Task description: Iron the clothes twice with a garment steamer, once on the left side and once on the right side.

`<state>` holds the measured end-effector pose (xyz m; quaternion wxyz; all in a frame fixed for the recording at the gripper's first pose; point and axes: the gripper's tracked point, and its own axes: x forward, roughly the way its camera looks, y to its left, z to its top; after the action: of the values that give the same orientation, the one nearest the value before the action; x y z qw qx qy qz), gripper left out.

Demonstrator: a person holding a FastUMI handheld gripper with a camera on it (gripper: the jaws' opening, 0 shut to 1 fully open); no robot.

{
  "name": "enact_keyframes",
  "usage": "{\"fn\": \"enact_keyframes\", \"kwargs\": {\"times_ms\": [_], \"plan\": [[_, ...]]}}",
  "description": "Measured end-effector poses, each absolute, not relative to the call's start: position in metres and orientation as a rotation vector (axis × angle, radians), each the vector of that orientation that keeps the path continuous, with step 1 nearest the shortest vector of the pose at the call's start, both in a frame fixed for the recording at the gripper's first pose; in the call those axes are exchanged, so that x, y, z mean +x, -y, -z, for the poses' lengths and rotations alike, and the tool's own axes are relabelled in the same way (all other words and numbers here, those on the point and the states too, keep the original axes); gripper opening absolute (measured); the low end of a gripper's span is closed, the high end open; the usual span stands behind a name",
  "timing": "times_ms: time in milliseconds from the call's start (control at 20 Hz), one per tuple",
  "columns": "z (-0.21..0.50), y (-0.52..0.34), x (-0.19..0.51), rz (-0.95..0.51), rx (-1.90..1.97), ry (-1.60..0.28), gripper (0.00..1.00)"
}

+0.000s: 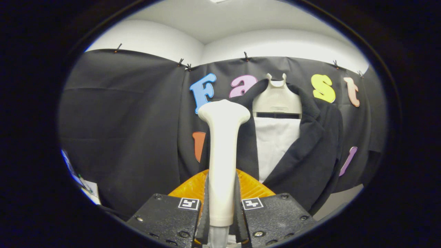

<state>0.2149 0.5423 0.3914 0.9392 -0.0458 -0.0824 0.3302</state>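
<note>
The dark jacket (310, 144) hangs on a pale hanger form (277, 100) against the far black cloth wall (120, 131), its front open over a white panel (275, 144) that runs down the middle between the two lapels. It sits beyond the tool (222, 210) and somewhat to the right of it, so the garment's near-side lapel lies just right of the steamer head while the other lapel and shoulder fall farther right. The garment's long axis is vertical, collar at the top and hem low near the tool's right finger. The steamer (223, 155) stands upright between the fingers, a pale handle rising to a broad flared head (224, 112) that reaches about collar height and overlaps the left edge of the jacket in this view; whether the head touches the cloth cannot be told. The tool is clenched on the steamer's handle, both fingers pressing its sides low down, with an orange ribbed part (249, 186) showing behind the grip. Since steamer and jacket share the same upright axis, the coming stroke looks like a travel along that axis, with a shift to the right needed to reach the far panel. A few papers (88, 187) lie low at the left, well apart from the garment.
</note>
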Motion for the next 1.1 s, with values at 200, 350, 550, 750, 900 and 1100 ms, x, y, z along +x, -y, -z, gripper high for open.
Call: {"fn": "enact_keyframes", "kwargs": {"times_ms": [200, 350, 550, 750, 900, 1100], "plan": [[-0.382, -0.552, 0.231, -0.663, -0.113, 0.168, 0.32], [-0.371, -0.552, 0.235, -0.659, -0.123, 0.147, 0.32], [-0.357, -0.551, 0.242, -0.659, -0.133, 0.109, 0.32], [-0.341, -0.554, 0.254, -0.655, -0.140, 0.078, 0.32], [-0.329, -0.556, 0.258, -0.649, -0.150, 0.061, 0.32], [-0.319, -0.556, 0.262, -0.643, -0.166, 0.036, 0.32]]}}
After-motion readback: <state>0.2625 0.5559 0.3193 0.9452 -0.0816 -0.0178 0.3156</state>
